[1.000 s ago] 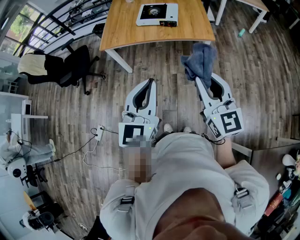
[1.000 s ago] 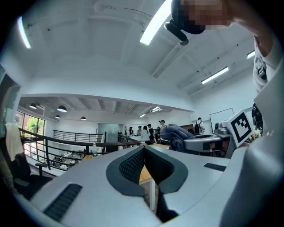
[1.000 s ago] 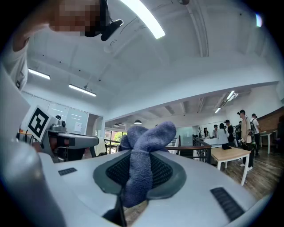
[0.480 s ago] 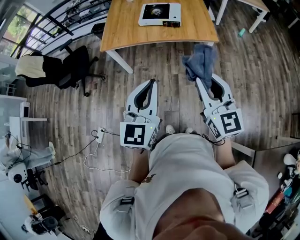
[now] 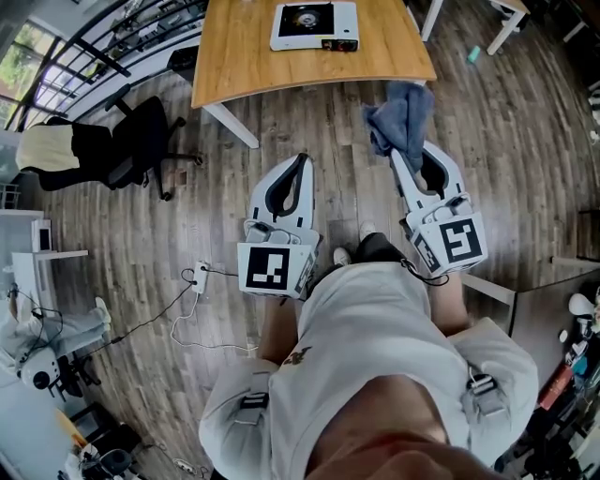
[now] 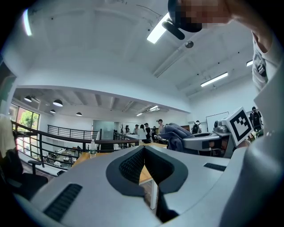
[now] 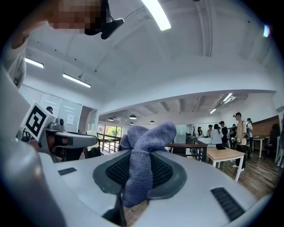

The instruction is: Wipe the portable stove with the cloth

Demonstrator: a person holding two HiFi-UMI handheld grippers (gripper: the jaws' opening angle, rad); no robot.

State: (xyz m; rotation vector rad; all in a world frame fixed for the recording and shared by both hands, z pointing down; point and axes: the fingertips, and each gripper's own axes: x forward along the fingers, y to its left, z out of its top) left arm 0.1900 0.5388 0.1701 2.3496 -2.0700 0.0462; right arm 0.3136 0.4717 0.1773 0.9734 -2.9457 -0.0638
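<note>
The portable stove [image 5: 314,25], white with a black burner, sits on the wooden table [image 5: 244,56] at the far end of the head view. Both grippers are held level over the floor, short of the table's near edge. A blue-grey cloth [image 5: 398,117] bunches out of my right gripper [image 5: 401,155], whose jaws are shut on it. In the right gripper view the cloth [image 7: 142,164] fills the gap between the pads. My left gripper [image 5: 302,159] is shut with nothing in it, its pads meeting in the left gripper view [image 6: 144,150].
A black office chair [image 5: 131,141] stands left of the table. A power strip with a white cable [image 5: 197,277] lies on the wooden floor at my left. A water bottle [image 6: 92,148] stands on the table. Several people [image 7: 242,128] stand by another table [image 7: 224,155] in the distance.
The person has stepped forward, and both grippers have moved a little closer to the table. The cloth stays in the right gripper, and the left stays shut.
</note>
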